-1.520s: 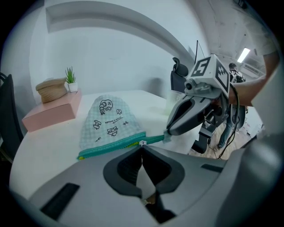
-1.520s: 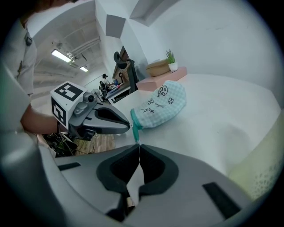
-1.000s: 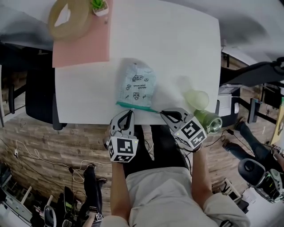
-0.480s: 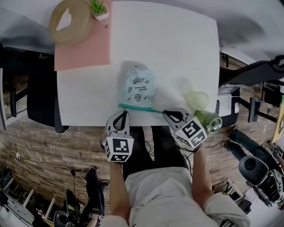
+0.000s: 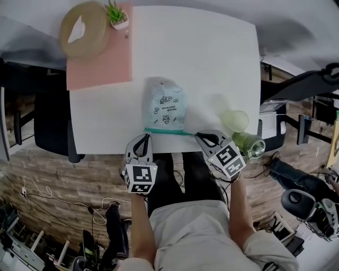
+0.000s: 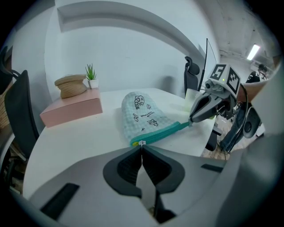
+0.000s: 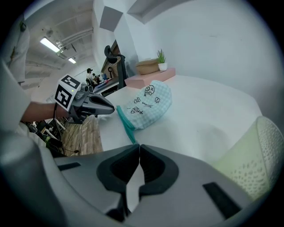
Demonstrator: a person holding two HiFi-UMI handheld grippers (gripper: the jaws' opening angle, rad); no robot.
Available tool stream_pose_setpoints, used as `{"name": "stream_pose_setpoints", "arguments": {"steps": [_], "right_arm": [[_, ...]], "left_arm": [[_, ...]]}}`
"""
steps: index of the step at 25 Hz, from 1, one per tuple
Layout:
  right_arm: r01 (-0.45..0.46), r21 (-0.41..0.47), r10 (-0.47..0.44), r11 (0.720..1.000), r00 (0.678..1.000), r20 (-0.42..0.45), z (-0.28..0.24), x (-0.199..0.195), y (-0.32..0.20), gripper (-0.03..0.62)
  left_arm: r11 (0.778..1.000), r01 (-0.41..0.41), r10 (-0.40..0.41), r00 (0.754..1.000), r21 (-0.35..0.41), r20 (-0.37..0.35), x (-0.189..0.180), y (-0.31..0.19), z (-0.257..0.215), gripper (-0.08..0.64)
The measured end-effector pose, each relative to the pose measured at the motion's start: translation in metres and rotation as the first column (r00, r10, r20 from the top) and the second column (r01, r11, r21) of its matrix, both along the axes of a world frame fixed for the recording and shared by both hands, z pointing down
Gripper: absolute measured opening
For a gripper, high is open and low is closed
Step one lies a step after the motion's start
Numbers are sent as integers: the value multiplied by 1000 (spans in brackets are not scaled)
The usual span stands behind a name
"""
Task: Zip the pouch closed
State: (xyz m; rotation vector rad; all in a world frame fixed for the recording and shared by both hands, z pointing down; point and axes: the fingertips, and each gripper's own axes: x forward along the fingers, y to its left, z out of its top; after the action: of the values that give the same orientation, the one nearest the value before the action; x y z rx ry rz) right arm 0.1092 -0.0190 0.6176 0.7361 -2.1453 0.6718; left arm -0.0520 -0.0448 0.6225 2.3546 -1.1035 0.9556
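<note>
A pale blue checked pouch (image 5: 165, 107) with small cartoon prints lies near the white table's front edge, its teal zipper band (image 5: 168, 131) facing me. My left gripper (image 5: 146, 137) is shut on the small zipper pull (image 6: 141, 142) at the band's left end. My right gripper (image 5: 197, 136) is shut on the teal tab at the band's right end (image 7: 132, 139), and the band runs taut between the two. In the left gripper view the right gripper (image 6: 191, 120) pinches that tab; in the right gripper view the left gripper (image 7: 114, 107) sits at the far end.
A pink box (image 5: 99, 59) at the back left carries a round straw-coloured object (image 5: 83, 29) and a small potted plant (image 5: 117, 12). A pale green cup (image 5: 234, 119) and a green bottle (image 5: 249, 145) stand by my right gripper. Dark chairs flank the table (image 5: 212, 63).
My left gripper has slid left along the zipper band to its left end. The band now lies more level. The right gripper has stayed at the band's right end.
</note>
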Motion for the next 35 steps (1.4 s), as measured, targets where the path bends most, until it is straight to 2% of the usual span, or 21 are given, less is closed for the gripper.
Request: {"name": "stream_pose_setpoints", "arguments": {"steps": [6, 10, 12, 14, 17, 21, 28, 31, 33, 35], "right_arm": [[9, 40, -8, 999, 999, -31, 1, -3, 4, 12], [8, 43, -7, 999, 1000, -17, 0, -10, 11, 100], [-10, 61, 11, 998, 1000, -10, -3, -12, 10, 118], [-42, 96, 42, 994, 999, 2, -10, -13, 4, 137], [-104, 186, 99, 977, 994, 38, -32, -16, -11, 163], [-194, 299, 177, 934, 981, 85, -66, -18, -27, 186], [-298, 444, 247, 845, 954, 169, -125, -26, -48, 225], [-355, 506, 275, 786, 934, 228, -155, -26, -53, 230], [-392, 548, 293, 739, 919, 263, -176, -26, -58, 236], [-417, 572, 315, 706, 909, 274, -188, -25, -62, 247]], "left_arm": [[1000, -3, 3, 999, -8, -39, 1, 3, 4, 0], [1000, -3, 3, 997, 6, -80, 3, 3, -3, 25], [1000, -7, 10, 995, 23, -104, 5, -1, -12, 68], [999, -9, 14, 993, 43, -121, 5, -6, -20, 121], [996, -6, 19, 989, 86, -147, 5, -16, -37, 138], [989, -1, 28, 984, 150, -178, 10, -28, -68, 200], [956, 22, 53, 968, 293, -246, 14, -51, -130, 233], [933, 47, 55, 962, 358, -268, 14, -56, -157, 256], [912, 89, 43, 951, 401, -308, 14, -59, -178, 268], [898, 110, 42, 943, 426, -332, 14, -62, -191, 278]]}}
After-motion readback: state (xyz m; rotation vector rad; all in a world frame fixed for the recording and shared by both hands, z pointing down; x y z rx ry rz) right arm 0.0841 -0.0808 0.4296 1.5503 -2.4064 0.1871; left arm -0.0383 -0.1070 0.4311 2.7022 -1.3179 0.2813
